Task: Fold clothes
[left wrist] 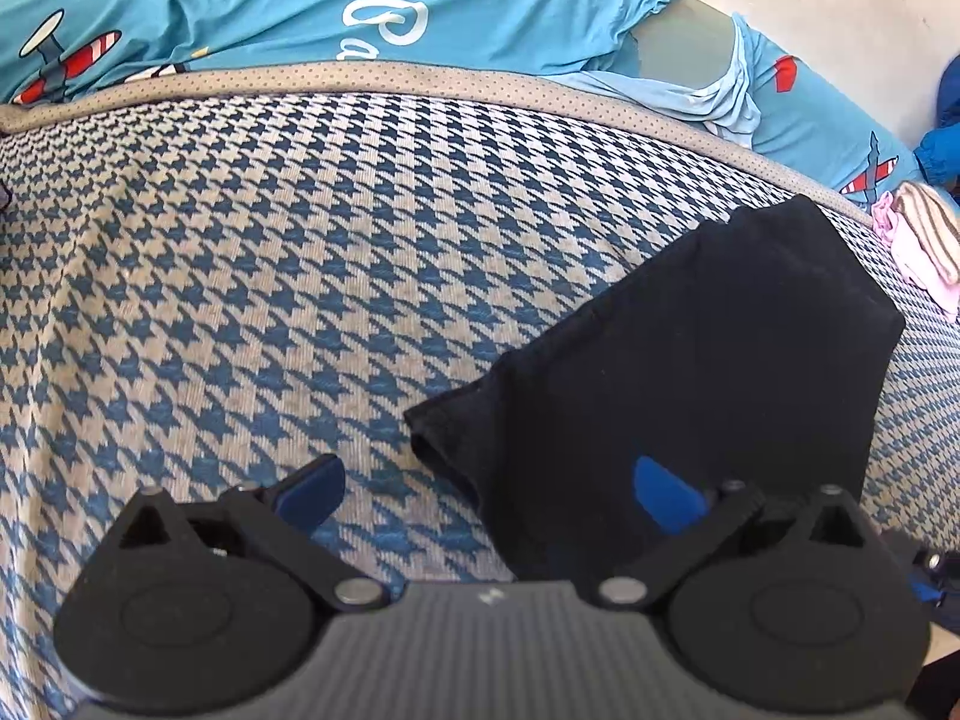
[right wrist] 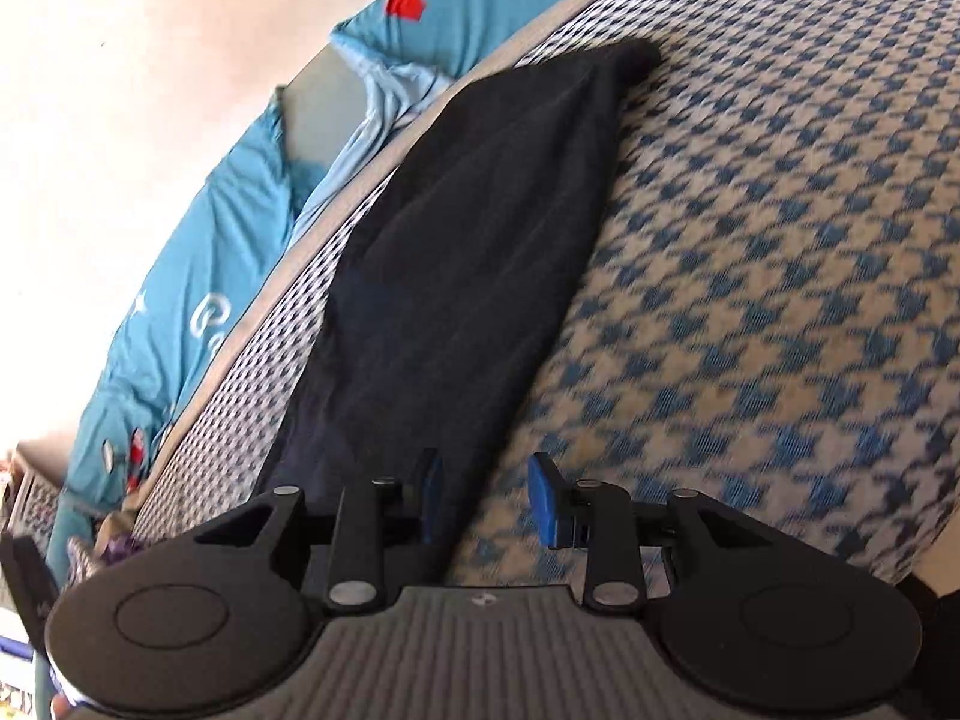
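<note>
Left gripper (left wrist: 489, 489) hangs low over the near end of the black garment (left wrist: 690, 372), fingers wide apart, one blue pad (left wrist: 666, 492) over the cloth, the other off its edge, so an edge pinch looks possible. Right gripper (right wrist: 486, 498) sits at the garment's (right wrist: 468, 252) other end, fingers apart, straddling its edge, gripping nothing. Garment lies flat, narrow and layered on the houndstooth cover (left wrist: 270, 252); it fits either a half-folded piece or a finished one just let go. Beyond the garment, a blue quilt (left wrist: 300, 0); beside its far end, pink clothes (left wrist: 918, 234).
</note>
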A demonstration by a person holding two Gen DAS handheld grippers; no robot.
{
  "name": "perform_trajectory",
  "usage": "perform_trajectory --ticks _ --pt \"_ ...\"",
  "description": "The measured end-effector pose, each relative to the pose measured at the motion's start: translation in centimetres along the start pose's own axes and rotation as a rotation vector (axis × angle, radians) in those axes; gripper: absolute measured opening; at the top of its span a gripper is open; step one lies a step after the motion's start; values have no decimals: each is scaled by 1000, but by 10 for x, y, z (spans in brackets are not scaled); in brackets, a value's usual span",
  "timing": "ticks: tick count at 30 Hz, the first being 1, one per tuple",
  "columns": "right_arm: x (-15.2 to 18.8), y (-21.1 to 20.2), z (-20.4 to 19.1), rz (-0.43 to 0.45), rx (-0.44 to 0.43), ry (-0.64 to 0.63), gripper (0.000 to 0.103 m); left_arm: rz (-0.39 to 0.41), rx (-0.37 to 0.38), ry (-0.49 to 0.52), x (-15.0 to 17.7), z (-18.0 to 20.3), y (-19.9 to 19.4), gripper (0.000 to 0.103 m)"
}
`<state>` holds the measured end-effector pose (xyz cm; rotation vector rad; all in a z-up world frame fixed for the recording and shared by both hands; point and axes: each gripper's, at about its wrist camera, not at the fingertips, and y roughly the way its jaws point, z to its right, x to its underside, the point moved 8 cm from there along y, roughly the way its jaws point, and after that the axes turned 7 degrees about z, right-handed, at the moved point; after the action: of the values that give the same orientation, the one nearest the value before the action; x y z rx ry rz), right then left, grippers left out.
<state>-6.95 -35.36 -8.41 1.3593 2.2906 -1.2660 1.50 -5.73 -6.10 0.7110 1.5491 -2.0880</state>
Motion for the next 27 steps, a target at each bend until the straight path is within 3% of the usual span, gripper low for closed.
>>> perform_trajectory --ticks 13,27 --pt "53 0 -30 -127 -115 -98 31 -3 38 -7 23 10 -14 103" --pt "96 -28 -97 -2 -164 -774 32 10 37 -58 21 -1 -22 103"
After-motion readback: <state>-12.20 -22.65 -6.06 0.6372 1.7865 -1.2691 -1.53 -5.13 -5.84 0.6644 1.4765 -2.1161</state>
